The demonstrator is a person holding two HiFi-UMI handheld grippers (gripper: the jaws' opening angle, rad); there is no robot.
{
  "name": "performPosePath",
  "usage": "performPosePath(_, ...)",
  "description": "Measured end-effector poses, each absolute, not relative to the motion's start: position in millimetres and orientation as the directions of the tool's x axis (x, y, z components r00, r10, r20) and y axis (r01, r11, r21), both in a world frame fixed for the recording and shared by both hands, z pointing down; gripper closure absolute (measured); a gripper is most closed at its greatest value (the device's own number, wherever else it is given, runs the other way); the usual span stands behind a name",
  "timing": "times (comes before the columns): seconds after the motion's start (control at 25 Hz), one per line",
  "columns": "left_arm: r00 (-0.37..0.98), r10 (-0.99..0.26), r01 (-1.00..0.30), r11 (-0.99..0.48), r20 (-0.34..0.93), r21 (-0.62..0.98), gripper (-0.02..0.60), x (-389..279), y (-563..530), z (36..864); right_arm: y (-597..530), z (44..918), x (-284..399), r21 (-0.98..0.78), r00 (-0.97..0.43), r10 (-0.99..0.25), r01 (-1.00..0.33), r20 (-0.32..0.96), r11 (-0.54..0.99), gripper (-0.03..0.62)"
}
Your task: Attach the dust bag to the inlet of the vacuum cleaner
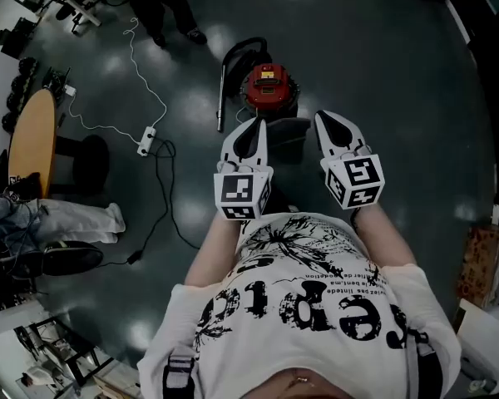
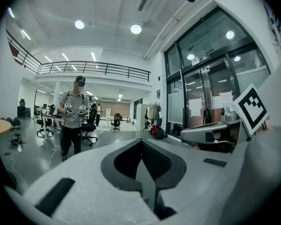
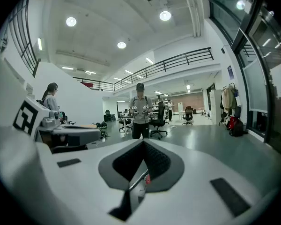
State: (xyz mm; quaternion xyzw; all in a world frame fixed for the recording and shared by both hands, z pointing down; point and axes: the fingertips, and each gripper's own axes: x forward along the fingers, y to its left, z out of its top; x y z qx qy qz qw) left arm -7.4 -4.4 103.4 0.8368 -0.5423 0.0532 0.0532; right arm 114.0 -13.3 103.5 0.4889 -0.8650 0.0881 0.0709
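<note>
Both tools are pressed together and hold nothing: the left gripper (image 1: 254, 127) and the right gripper (image 1: 331, 123) sit side by side at the middle of the head view, pointing to the top of the frame, and each gripper view shows only a thin slit between its jaws. The red vacuum cleaner (image 1: 269, 88) stands on the floor (image 1: 382, 73) just above their tips, at the upper centre, with its black hose (image 1: 233, 52) curling at its left. You cannot see the dust bag or the inlet from here; a dark shape (image 1: 287, 131) lies between the two tips, but what it is I cannot tell. This scene fits two stages: the bag is elsewhere and waiting, or it is already seated inside the body. So, I judge, you do well to look at the inlet from near and confirm this before you commit either hand. Mind also the white cable (image 1: 141, 81) at the upper left.
</note>
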Motion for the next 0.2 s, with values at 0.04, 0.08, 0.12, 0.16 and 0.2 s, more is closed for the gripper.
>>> performPosePath(0.04,0.403,-0.903,-0.915,-0.402,0.147,0.033,0.577,-8.9,-4.6,102.7,-13.6,102.7,114.3,-0.083,-0.509,-0.836,-0.86,0.207,0.503,0.592)
performPosePath(0.08,0.4,-0.905,-0.916,-0.4,0.146,0.035,0.577,-10.6,-4.4,101.9,-13.4,101.9,114.4,-0.082,-0.506,-0.838,-0.862,0.205,0.501,0.592)
performPosePath(0.12,0.399,-0.905,-0.917,-0.398,0.146,0.035,0.577,-12.0,-4.0,101.0,-12.9,101.2,114.4,-0.081,-0.504,-0.84,-0.863,0.203,0.498,0.592)
performPosePath(0.16,0.398,-0.906,-0.917,-0.397,0.147,0.036,0.578,-13.1,-3.4,100.2,-12.3,100.5,114.6,-0.08,-0.501,-0.842,-0.865,0.201,0.496,0.592)
performPosePath(0.2,0.397,-0.906,-0.917,-0.396,0.147,0.037,0.577,-14.1,-2.7,99.4,-11.7,99.7,114.7,-0.079,-0.498,-0.844,-0.866,0.199,0.493,0.592)
